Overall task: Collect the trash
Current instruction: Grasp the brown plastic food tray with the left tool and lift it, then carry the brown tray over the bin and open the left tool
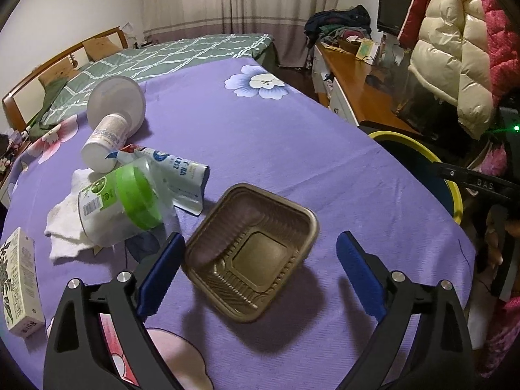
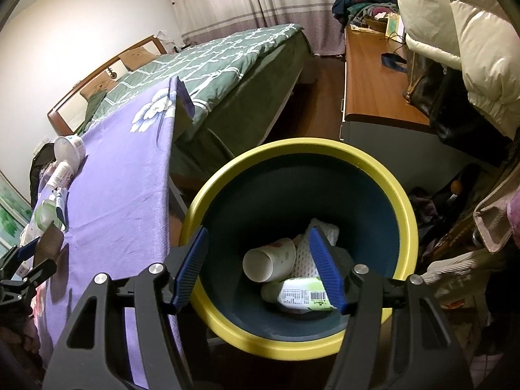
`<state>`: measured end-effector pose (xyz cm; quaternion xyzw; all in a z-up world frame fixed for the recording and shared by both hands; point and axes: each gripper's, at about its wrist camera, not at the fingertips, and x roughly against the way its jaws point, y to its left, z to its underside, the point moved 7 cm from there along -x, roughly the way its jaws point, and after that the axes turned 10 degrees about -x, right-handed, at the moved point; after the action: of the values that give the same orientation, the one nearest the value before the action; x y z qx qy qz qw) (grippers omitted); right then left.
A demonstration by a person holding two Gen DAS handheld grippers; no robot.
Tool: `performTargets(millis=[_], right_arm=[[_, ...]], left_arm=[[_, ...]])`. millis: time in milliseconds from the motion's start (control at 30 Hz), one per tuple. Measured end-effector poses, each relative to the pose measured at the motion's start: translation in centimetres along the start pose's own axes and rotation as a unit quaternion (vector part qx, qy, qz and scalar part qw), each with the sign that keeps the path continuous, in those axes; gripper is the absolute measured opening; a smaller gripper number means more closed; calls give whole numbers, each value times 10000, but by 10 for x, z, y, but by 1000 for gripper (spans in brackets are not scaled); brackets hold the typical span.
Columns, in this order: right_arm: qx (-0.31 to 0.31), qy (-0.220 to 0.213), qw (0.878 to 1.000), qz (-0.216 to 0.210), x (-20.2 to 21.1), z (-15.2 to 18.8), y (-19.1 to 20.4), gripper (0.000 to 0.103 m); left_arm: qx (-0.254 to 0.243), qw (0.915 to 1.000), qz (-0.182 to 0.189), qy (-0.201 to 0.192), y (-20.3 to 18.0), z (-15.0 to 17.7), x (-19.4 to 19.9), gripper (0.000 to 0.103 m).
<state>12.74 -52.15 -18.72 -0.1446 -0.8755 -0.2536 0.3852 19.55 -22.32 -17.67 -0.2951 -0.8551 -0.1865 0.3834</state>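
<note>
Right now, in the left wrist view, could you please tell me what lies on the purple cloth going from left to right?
Printed carton → white tissue → green-lidded tub → brown plastic tray between the open left claw pads → yellow-rimmed bin past the cloth's right edge.

Right claw (image 2: 258, 268) open and empty over yellow-rimmed bin (image 2: 292, 149), paper cup (image 2: 268, 260) inside

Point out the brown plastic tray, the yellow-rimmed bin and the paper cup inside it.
brown plastic tray (image 1: 260, 253), left wrist view, on its recessed floor.
yellow-rimmed bin (image 2: 292, 149), right wrist view, on the far rim.
paper cup (image 2: 276, 256), right wrist view, on its printed side.
</note>
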Motion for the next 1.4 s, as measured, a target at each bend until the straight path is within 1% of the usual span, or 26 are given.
performTargets(millis=[133,200,333,467,600,833,867,900,933,1000,1200,1400], right_arm=[[2,15,10000,-5,-1,0,1,62],[0,15,10000,-9,-1,0,1,62],[11,44,10000,-39,-2,1,1,62],[13,47,10000,-36,-2,1,3,62],[-5,64,10000,-36,-4,1,3,62],[-5,93,9999,-61,-7,1,2,62],[-4,96,9999,-69,-7,1,2,62],[-2,99,9999,-73,-8,1,2,62],[2,100,9999,-72,-8,1,2,62],[-4,97,9999,-75,-7,1,2,62],[-31,61,10000,-51,-5,1,-3,62],[-111,-30,9999,57,5,1,-22,62]], left_arm=[[-24,9999,41,-163,0,-3,14,93],[-55,9998,16,-174,0,-3,14,94],[-6,10000,39,-65,3,0,7,94],[-6,9998,213,0,-1,3,1,94],[-69,9996,258,29,-5,2,-4,94],[-21,9991,398,132,-3,2,-18,94],[-24,9990,415,143,-4,1,-20,93],[-25,9990,432,148,-4,2,-21,88],[-25,9989,447,171,-5,2,-22,85],[-51,9989,447,138,-6,1,-22,84],[-218,9985,508,-14,-20,-12,-10,84],[-552,9950,802,-239,-56,-45,0,84]])
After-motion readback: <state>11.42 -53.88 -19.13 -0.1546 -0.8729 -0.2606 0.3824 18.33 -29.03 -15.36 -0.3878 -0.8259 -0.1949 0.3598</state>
